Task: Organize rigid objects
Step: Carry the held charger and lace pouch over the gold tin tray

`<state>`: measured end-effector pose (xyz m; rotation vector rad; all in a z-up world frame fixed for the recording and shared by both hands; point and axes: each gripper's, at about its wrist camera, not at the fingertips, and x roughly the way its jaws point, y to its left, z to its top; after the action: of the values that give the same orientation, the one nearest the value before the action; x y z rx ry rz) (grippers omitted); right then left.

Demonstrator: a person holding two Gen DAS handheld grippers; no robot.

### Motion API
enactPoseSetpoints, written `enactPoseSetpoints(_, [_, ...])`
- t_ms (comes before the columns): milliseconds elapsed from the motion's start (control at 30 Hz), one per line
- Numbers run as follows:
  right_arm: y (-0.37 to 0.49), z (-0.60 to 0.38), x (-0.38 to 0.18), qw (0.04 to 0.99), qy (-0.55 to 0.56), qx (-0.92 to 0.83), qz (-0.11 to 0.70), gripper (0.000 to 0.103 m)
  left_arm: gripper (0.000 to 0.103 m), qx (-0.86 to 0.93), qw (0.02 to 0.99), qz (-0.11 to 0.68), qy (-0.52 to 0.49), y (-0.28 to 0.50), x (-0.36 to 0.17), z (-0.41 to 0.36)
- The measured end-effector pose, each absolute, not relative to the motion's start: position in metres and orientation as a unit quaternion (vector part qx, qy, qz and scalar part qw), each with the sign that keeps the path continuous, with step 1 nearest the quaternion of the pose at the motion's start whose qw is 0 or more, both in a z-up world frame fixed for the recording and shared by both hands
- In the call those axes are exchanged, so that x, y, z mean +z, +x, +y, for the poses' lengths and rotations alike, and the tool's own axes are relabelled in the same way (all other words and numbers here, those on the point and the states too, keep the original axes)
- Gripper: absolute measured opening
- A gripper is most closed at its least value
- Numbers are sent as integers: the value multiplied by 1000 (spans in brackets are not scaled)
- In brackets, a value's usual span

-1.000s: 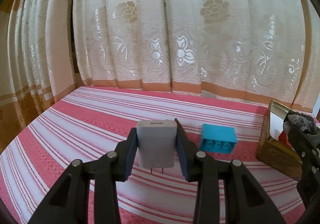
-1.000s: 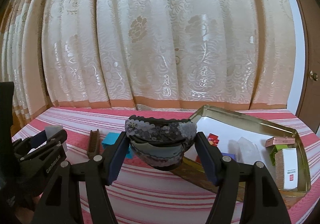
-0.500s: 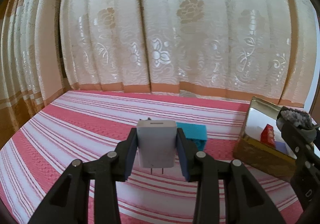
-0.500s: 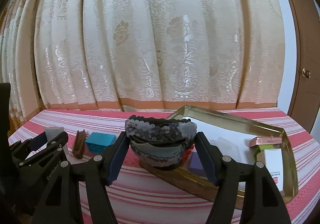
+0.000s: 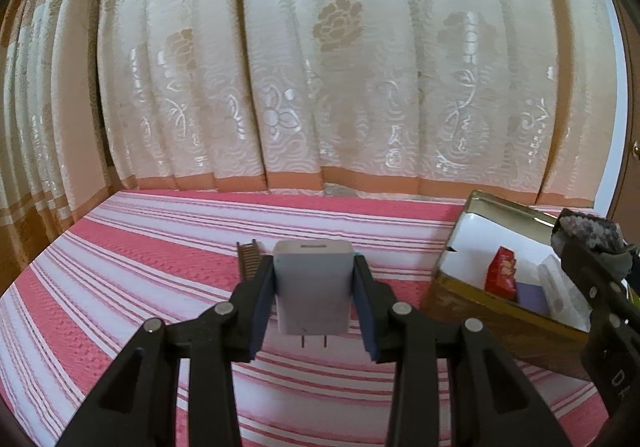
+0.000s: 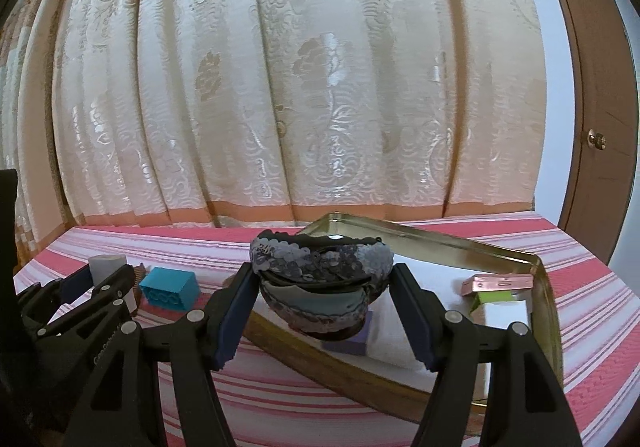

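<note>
The charger point(image 5: 313, 287) is pinched between the pads of the left hand-held gripper point(image 5: 314, 311), prongs down, held in the air above the striped bed point(image 5: 140, 271) and left of the tin point(image 5: 472, 301). The right hand-held gripper point(image 6: 322, 309) clamps a sequined pouch point(image 6: 320, 267) (soft-looking, oddly, for a rigid-objects job), which hangs over the tin's near edge.

The job looks partly done, as I judge it. Already inside the tin point(image 6: 544, 287): a red packet point(image 5: 502, 271), a purple block point(image 6: 352, 343), a pink case point(image 6: 500, 283), a green-and-white box point(image 6: 500, 307), and a clear piece I cannot identify.

Still out on the bed: the blue brick point(image 6: 170, 287) and a brown comb point(image 5: 248, 259), both just beyond the charger in the left view. Those two, plus the two items now in the grippers, seem to be what is left to put away. There is bare white floor in the tin's middle, so room should not be a problem.
</note>
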<state>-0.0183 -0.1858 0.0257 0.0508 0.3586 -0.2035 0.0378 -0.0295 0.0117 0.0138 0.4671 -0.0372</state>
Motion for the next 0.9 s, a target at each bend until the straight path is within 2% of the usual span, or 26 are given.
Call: enactPoseSetpoints(900, [-38,-271,30,971,39,-165,170,70,37,-75,973,215,24,30,22,-114])
